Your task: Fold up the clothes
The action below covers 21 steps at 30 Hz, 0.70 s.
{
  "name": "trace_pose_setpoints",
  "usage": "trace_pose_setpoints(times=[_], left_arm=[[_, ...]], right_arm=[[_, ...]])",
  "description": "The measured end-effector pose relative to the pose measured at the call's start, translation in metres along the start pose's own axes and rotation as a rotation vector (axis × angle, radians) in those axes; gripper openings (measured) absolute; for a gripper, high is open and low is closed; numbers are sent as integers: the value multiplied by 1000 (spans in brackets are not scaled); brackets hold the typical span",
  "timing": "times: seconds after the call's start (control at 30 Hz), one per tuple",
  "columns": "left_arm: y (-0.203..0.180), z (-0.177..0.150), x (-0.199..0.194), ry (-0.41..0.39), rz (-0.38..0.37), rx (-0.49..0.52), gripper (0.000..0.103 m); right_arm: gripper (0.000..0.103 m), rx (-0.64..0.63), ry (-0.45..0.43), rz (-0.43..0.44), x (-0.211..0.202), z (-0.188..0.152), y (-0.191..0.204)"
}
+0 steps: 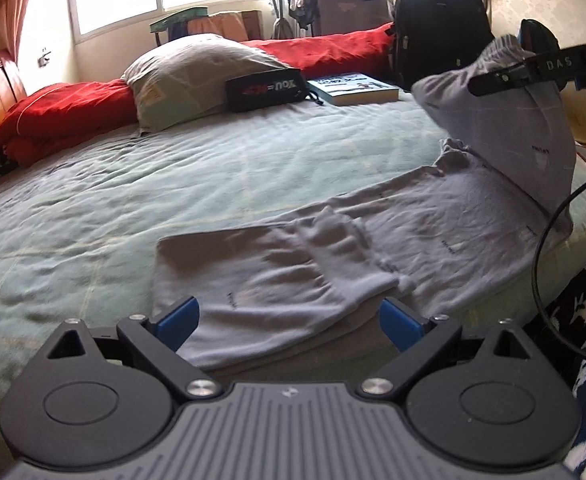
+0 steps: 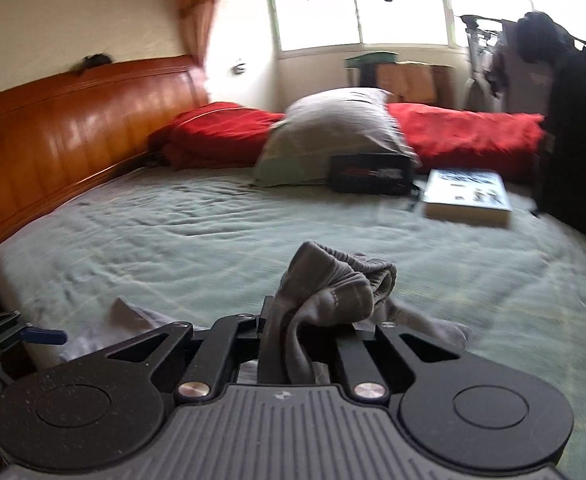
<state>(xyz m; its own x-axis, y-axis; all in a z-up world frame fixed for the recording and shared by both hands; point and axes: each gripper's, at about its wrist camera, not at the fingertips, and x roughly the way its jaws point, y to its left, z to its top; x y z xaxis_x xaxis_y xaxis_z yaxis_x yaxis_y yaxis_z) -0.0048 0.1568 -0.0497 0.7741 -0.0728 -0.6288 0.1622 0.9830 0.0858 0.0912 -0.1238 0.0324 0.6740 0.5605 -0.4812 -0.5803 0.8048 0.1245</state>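
A light grey garment [image 1: 373, 248] lies partly folded along the near edge of the pale green bed [image 1: 173, 184]. My left gripper [image 1: 289, 324] hovers open over the garment's near folded end, its blue pads [image 1: 179, 320] wide apart and empty. At the upper right of the left wrist view, my right gripper [image 1: 509, 66] holds the garment's far end lifted off the bed. In the right wrist view, the right gripper [image 2: 315, 326] is shut on a bunched ribbed edge of the grey garment [image 2: 341, 284]. The left gripper [image 2: 39, 336] shows at the left edge.
At the far side lie a grey pillow [image 1: 197, 76], a red blanket [image 1: 65, 116], a black pouch [image 1: 265, 90] and a book [image 1: 353, 88]. A black backpack [image 1: 441, 20] stands beyond them. A wooden headboard [image 2: 73, 136] runs along the left. A black cable [image 1: 545, 248] loops at the right.
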Motion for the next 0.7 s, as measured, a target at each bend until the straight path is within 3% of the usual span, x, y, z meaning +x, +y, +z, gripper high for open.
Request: trace_pose_setpoints(times=[0.7], left_arm=[[39, -23, -17, 3, 80, -112, 97]], right_arm=[[9, -158, 55, 175, 56, 22, 109]])
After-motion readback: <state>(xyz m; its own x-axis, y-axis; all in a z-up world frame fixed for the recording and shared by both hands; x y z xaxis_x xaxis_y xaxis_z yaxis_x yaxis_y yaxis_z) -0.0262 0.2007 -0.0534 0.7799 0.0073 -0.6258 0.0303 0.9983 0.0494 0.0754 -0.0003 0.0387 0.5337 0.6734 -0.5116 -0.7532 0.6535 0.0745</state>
